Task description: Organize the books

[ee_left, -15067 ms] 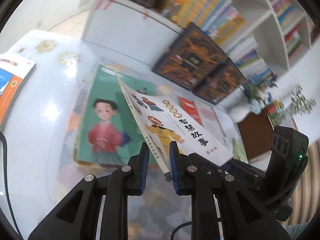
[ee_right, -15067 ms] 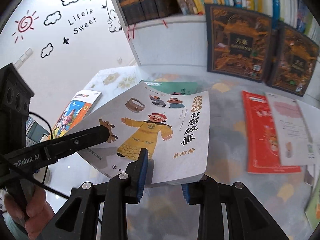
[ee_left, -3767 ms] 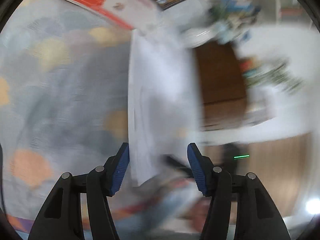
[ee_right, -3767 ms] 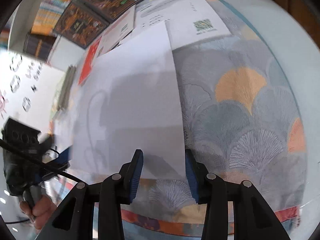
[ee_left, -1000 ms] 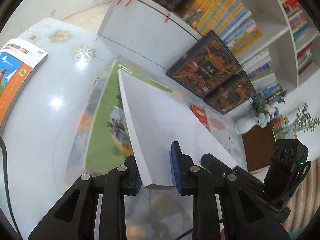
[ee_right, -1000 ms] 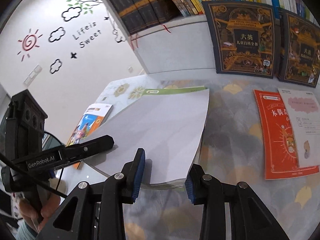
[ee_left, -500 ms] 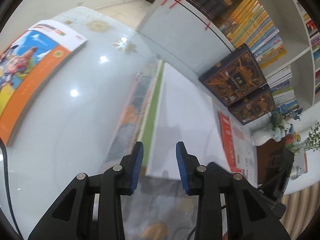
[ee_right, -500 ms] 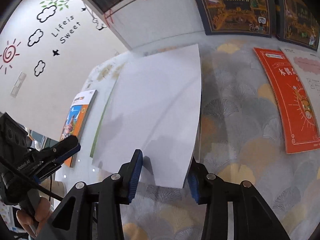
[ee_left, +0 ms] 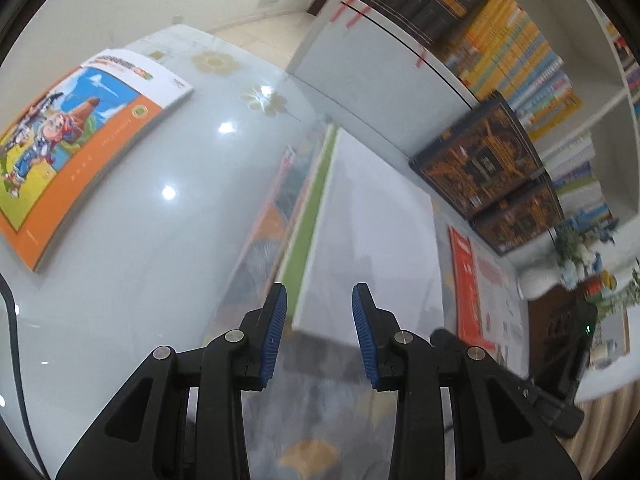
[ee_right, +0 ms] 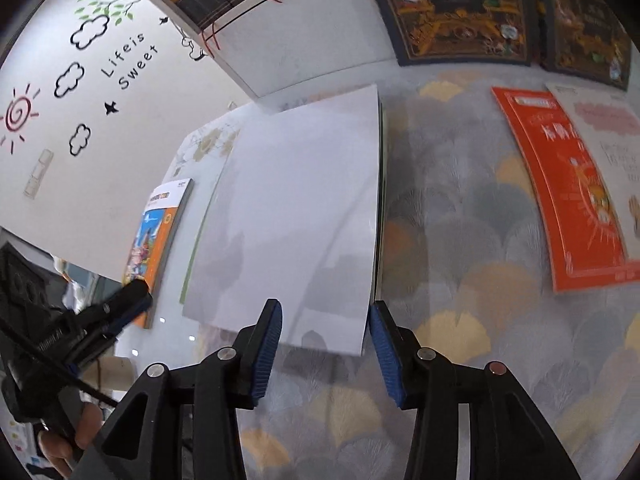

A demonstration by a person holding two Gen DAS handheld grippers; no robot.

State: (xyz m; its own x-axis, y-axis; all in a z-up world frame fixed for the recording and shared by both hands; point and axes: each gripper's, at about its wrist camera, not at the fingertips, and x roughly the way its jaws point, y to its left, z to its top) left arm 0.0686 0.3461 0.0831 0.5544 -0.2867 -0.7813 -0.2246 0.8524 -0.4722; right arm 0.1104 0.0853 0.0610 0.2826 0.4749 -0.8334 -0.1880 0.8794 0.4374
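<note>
Stacking so far: the white-backed book [ee_right: 296, 216] lies face down on top of a green-edged book [ee_left: 310, 220], the two forming a pile on the patterned tablecloth [ee_right: 460, 208]; a strip of green shows along the pile's left side in both views
Judged progress: partway, I would say; one pile has been started, several books lie apart from it
Left to gather: the orange cartoon book [ee_left: 76, 148] lies well apart on the bare glossy part of the table [ee_left: 160, 260]; the red book [ee_right: 560, 192] lies to the right of the pile, with a pale pink-headed booklet [ee_right: 604, 160] overlapping its far side
Possibly not part of the job: two dark ornate volumes [ee_right: 452, 8] lean upright against the white bookcase [ee_left: 368, 68]; whether they are to be moved I cannot tell
Left gripper [ee_left: 319, 324]: jaws parted, having just been opening; its blue pads [ee_left: 275, 328] stand either side of the pile's near corner with a clear gap, pressing on nothing
Right gripper [ee_right: 325, 344]: jaws likewise parted and just been opening; the near edge of the white-backed book sits between the pads [ee_right: 267, 348] but they stand clear of it, so nothing is held
Where the book rests: flat on the pile, released by both grippers
Person: a hand [ee_right: 76, 436] shows at the lower left of the right wrist view, around the left gripper's handle
Likely next: fetching one of the loose books, the orange cartoon book or the red one, and adding it to the pile
</note>
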